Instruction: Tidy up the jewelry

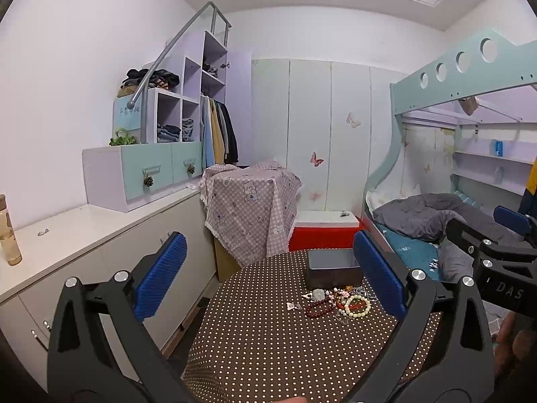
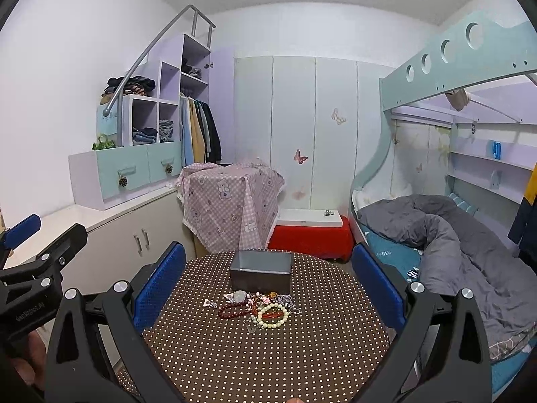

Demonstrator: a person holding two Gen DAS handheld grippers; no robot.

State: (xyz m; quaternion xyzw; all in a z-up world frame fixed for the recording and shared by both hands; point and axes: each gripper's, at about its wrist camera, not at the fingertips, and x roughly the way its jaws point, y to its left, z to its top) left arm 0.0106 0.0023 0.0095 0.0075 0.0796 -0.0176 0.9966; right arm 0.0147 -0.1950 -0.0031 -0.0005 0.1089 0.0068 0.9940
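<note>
A pile of jewelry (image 1: 335, 302) lies on a round table with a brown polka-dot cloth (image 1: 268, 352): a pale bead bracelet (image 1: 357, 306), a dark red bead bracelet (image 1: 319, 308) and small pendants. It also shows in the right wrist view (image 2: 260, 307). A dark grey open box (image 1: 334, 268) stands just behind the pile, also in the right wrist view (image 2: 261, 270). My left gripper (image 1: 268, 268) is open and empty, held above the table's near side. My right gripper (image 2: 268, 268) is open and empty, level with it to the right.
A low white cabinet (image 1: 84, 235) runs along the left with a bottle (image 1: 8, 235) on it. A cloth-covered stand (image 2: 231, 201) and a red and white box (image 2: 308, 231) sit behind the table. A bunk bed (image 2: 453, 235) stands at the right.
</note>
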